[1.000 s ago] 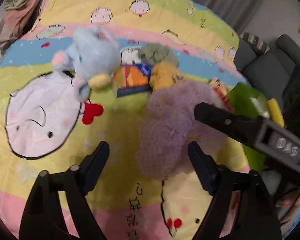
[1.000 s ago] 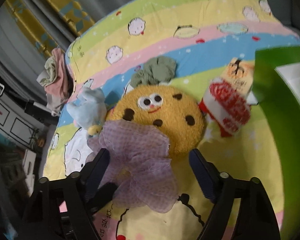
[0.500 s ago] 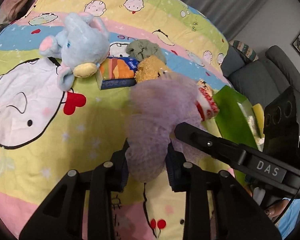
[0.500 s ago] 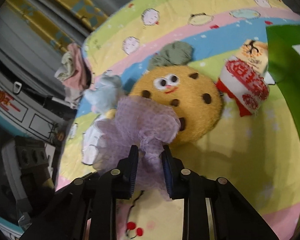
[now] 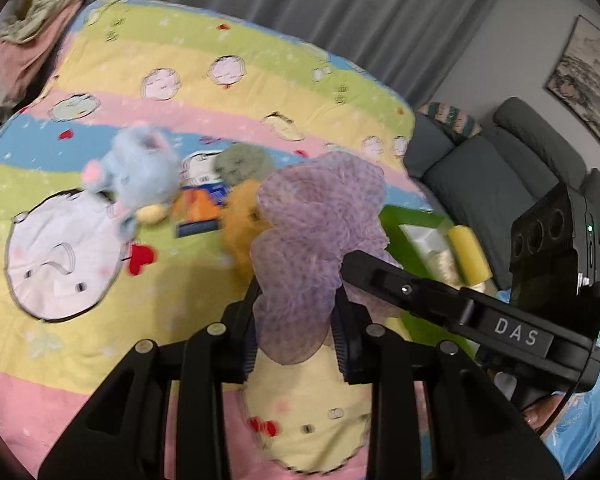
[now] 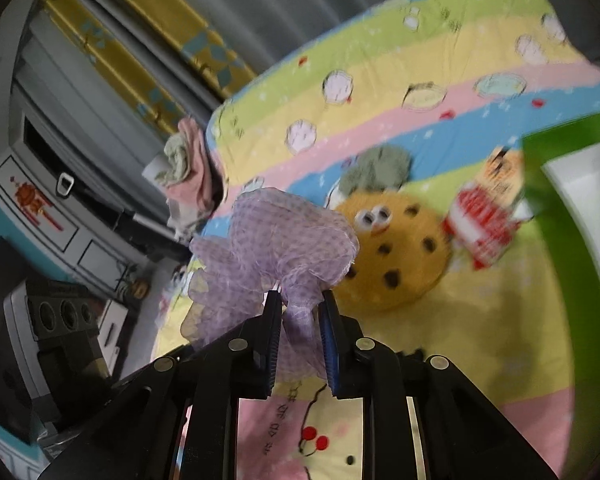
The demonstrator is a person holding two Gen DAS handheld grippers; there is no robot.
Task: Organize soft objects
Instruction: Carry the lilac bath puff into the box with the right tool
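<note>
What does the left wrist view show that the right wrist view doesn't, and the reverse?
Only the left wrist view: the blue plush toy, an orange and blue packet, a grey sofa and a framed picture.

Only the right wrist view: the cookie plush's face, a red and white plush, a yellow curtain and a cabinet.

Both: the purple checked fabric, pinched by the left tool and the right tool, whose jaws are closing; the striped blanket; the green box.
</note>
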